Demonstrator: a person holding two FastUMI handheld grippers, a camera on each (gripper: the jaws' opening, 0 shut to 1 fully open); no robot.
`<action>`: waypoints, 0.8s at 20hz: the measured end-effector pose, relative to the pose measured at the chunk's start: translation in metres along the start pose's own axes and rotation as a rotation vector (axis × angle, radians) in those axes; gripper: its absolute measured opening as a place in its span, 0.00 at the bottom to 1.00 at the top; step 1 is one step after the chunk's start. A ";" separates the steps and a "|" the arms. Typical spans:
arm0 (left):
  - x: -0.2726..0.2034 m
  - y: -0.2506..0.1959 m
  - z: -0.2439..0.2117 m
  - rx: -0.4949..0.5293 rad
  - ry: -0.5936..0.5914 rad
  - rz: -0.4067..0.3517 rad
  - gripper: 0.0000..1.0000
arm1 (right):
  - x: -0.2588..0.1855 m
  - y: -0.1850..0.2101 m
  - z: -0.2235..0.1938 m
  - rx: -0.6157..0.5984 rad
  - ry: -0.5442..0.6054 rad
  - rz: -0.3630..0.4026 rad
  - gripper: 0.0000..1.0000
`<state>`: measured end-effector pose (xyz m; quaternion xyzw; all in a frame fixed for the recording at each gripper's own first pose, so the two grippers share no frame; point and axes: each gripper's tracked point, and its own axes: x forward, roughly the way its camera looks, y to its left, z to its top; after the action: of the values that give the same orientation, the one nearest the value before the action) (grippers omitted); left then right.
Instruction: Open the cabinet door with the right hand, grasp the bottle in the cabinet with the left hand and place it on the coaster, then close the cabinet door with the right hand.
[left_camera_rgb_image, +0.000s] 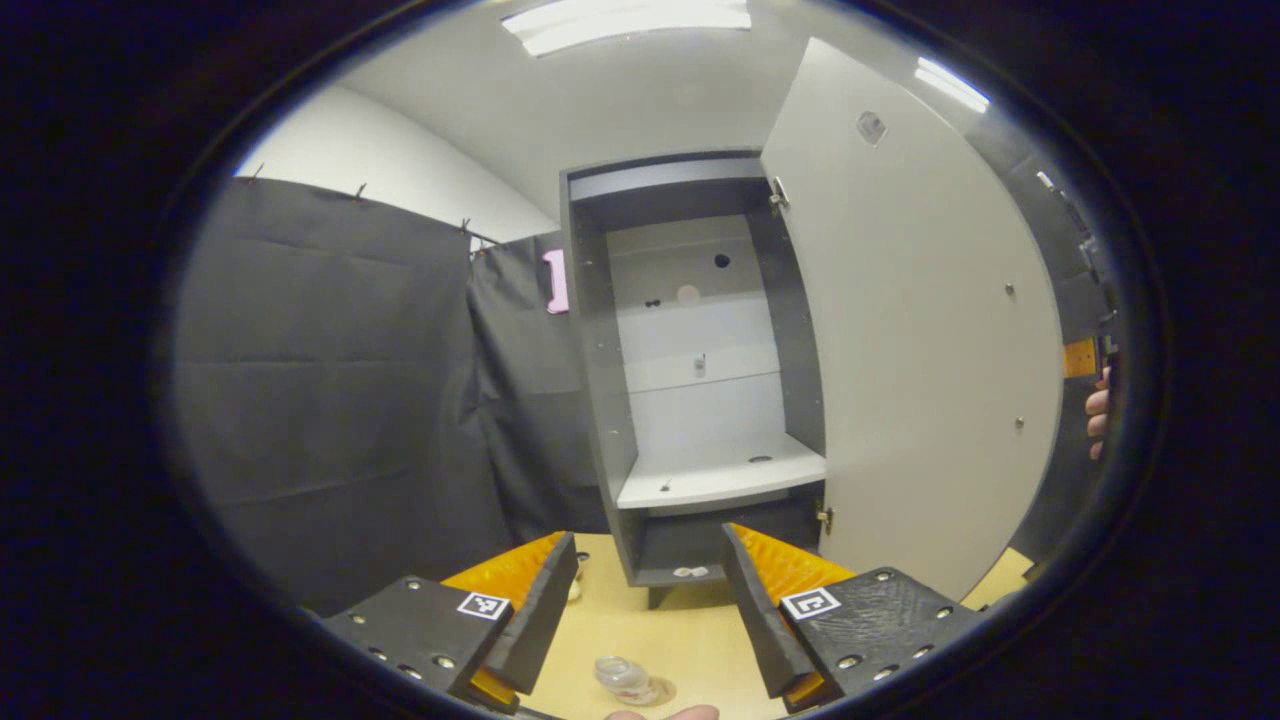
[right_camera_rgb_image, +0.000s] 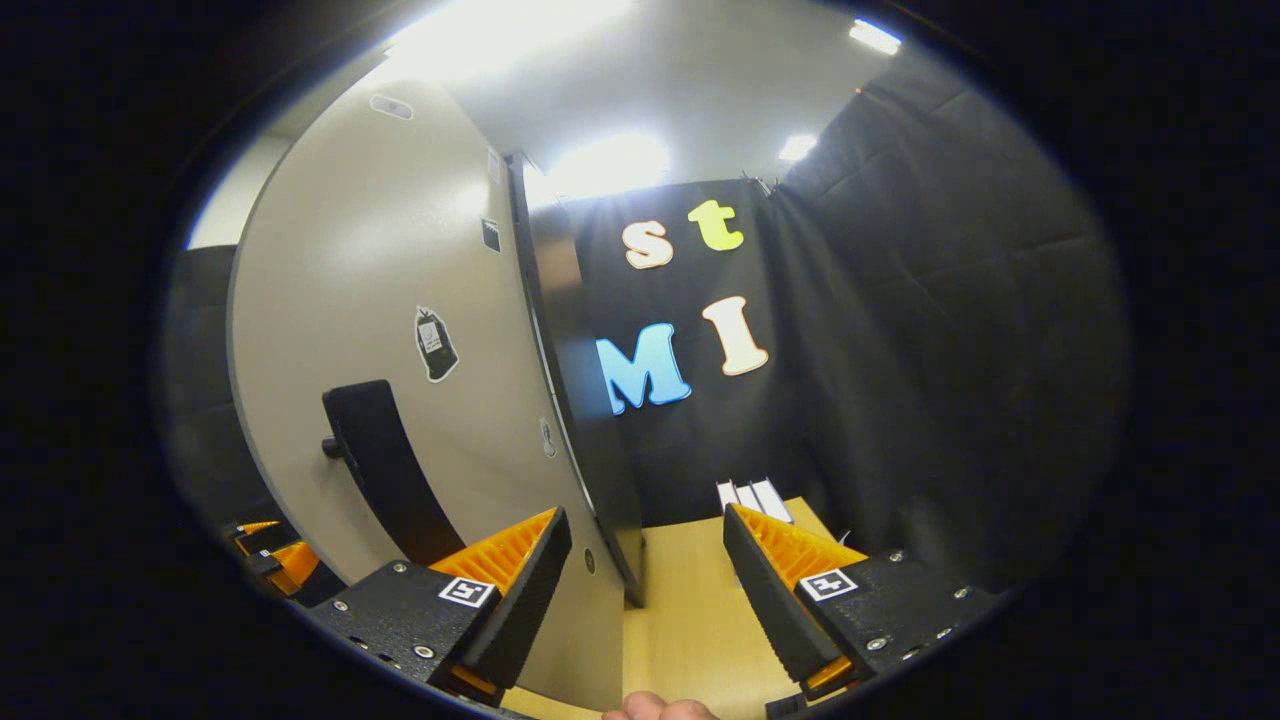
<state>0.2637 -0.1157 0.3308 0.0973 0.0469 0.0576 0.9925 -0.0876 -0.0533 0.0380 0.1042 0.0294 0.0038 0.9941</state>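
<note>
**A:** Which step are we on?

**B:** The last one, I'd judge. The cabinet door (left_camera_rgb_image: 920, 330) stands wide open, the shelf (left_camera_rgb_image: 720, 478) inside the cabinet (left_camera_rgb_image: 600, 380) carries no bottle, and the bottle (left_camera_rgb_image: 625, 678) sits on the tabletop (left_camera_rgb_image: 690, 630) just below the left hand-held gripper (left_camera_rgb_image: 650, 590), on what looks like the coaster (left_camera_rgb_image: 660, 692).

**A:** Is the left one holding it?

**B:** No. Its jaws are spread wide with nothing between them; the bottle is apart from both fingers, down at the bottom edge of the left gripper view.

**A:** And the right?

**B:** The right hand-held gripper (right_camera_rgb_image: 648, 575) is also wide open and grips nothing. In the right gripper view it faces the door's outer side, and the door's free edge (right_camera_rgb_image: 560, 380) runs up between its fingers. The dark handle (right_camera_rgb_image: 375, 460) lies off to the left of the left finger, not between the two.

**A:** So what does the next move need?

**B:** Closing the door. Either swing left to take the handle, or press a finger flat against the outer face and push it round toward the cabinet. The left gripper should stay back from the door's sweep.
</note>
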 end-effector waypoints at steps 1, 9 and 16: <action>0.007 0.002 0.001 -0.011 0.000 -0.020 0.83 | -0.003 0.001 0.002 -0.031 -0.019 -0.026 0.94; 0.086 0.035 0.014 -0.028 -0.042 -0.166 0.83 | -0.024 0.030 -0.007 0.019 -0.073 -0.206 0.93; 0.104 0.081 -0.022 -0.054 -0.030 -0.244 0.87 | -0.020 0.116 -0.023 0.093 -0.139 -0.235 0.93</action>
<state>0.3559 -0.0200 0.3170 0.0651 0.0419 -0.0640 0.9949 -0.1095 0.0642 0.0408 0.1463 -0.0273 -0.1213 0.9814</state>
